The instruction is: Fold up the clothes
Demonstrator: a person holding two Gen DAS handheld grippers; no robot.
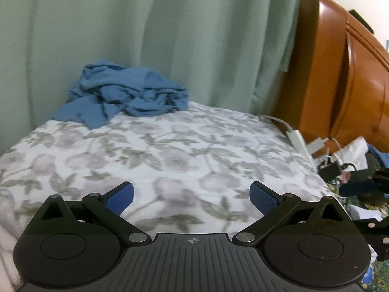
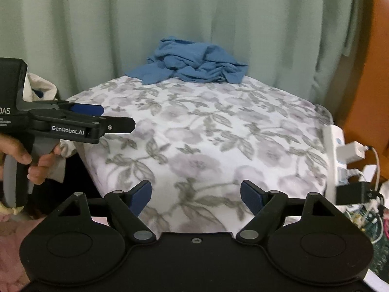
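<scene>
A crumpled blue garment (image 1: 124, 95) lies in a heap at the far edge of the floral-covered surface (image 1: 170, 150), against the curtain. It also shows in the right wrist view (image 2: 194, 65) at the far edge. My left gripper (image 1: 192, 197) is open and empty, well short of the garment. My right gripper (image 2: 195, 196) is open and empty, over the near edge of the floral surface (image 2: 206, 133). The left gripper also shows from the side in the right wrist view (image 2: 97, 116), held in a hand at the left.
A pale green curtain (image 1: 170, 36) hangs behind the surface. A brown wooden headboard (image 1: 345, 73) stands at the right. A white power strip (image 2: 338, 150) with chargers and cables lies along the right edge. Clutter (image 1: 352, 165) sits beyond it.
</scene>
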